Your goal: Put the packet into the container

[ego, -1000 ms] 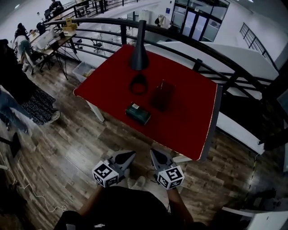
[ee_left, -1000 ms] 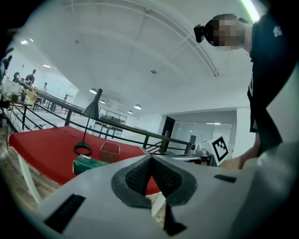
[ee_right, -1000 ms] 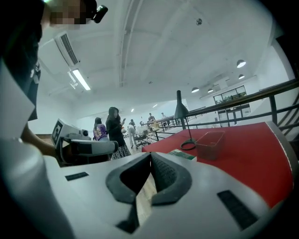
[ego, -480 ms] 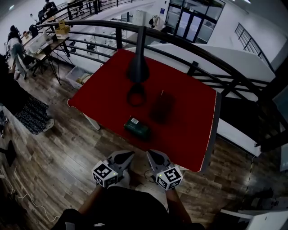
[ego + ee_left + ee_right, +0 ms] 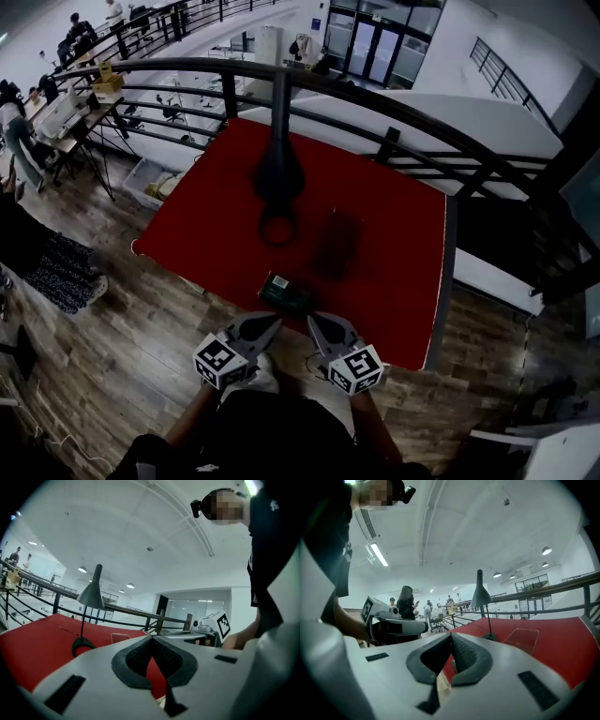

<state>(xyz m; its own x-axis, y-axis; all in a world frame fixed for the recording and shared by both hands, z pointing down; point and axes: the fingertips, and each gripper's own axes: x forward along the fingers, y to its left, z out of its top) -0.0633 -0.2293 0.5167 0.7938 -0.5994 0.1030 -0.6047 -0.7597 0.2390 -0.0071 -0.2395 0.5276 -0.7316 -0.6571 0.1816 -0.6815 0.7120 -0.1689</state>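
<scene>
A dark green packet lies flat near the front edge of the red table. Behind it and to the right stands a clear, empty container, which also shows as the container and the container in the two gripper views. My left gripper and right gripper are held side by side just short of the table edge, right in front of the packet. Both are shut with nothing in them: the left gripper and the right gripper have their jaws pressed together.
A black lamp with a ring base stands at the table's back left, beside the container. A black railing runs behind the table. People and desks are at the far left on wood flooring.
The table and the packet have come closer to the grippers, with the packet now just beyond the jaw tips. Both grippers stay shut and side by side.
</scene>
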